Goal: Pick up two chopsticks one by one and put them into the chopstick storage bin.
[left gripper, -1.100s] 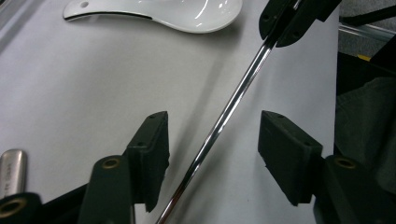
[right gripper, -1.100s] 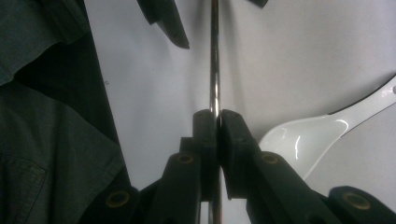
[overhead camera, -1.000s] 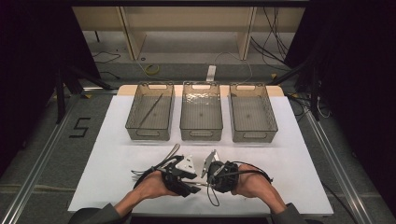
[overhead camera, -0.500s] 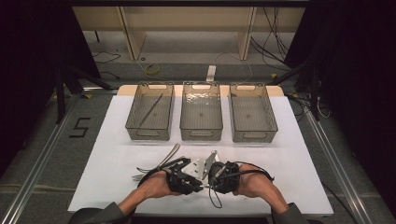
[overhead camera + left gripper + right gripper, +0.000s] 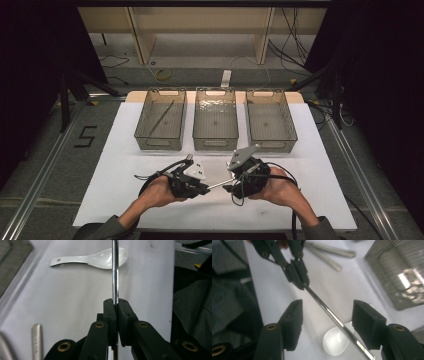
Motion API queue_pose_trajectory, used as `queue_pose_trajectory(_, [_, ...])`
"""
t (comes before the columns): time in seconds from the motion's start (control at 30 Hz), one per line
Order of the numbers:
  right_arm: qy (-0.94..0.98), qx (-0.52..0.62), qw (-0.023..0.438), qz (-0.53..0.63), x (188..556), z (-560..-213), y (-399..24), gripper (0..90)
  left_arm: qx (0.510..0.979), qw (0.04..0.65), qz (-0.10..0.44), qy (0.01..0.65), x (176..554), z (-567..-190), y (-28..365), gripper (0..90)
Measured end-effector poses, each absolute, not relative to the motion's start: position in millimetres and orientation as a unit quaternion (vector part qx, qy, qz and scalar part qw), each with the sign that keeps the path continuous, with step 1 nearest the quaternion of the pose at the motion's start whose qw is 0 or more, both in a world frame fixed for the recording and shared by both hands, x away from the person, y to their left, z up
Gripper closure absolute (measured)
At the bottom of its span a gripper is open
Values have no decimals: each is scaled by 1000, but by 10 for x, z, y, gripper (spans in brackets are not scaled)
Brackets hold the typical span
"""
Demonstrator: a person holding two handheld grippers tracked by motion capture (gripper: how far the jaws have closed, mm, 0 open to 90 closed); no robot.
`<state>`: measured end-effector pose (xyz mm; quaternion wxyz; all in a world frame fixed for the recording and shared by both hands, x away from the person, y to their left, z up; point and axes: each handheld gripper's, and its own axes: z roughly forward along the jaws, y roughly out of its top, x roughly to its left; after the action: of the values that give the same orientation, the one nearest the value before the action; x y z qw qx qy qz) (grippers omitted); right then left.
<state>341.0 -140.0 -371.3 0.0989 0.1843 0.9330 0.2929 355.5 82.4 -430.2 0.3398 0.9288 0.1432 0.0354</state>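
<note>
Two hand-held grippers meet: your left hand-held gripper (image 5: 115, 308) is clamped on the thin polished metal rod (image 5: 115, 272), which passes between your right hand-held gripper's (image 5: 327, 320) parted jaws. Stiff, light, slippery, I'd judge; grip squarely mid-shaft.

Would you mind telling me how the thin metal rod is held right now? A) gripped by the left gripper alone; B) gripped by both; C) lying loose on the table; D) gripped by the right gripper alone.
A: the left gripper is shut on the metal rod, which passes untouched through the open right gripper.
</note>
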Motion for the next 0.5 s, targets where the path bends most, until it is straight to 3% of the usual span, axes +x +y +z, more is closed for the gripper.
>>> queue_pose_trajectory(0.3, [883,259,140,367,3494,-3765,-1609,369,906,351,67,228,3715,-4193,1066,851])
queue_pose_trajectory(0.5, [854,310,127,398,3542,-3961,-1800,347,890,362,86,265,3810,-4127,1225,851])
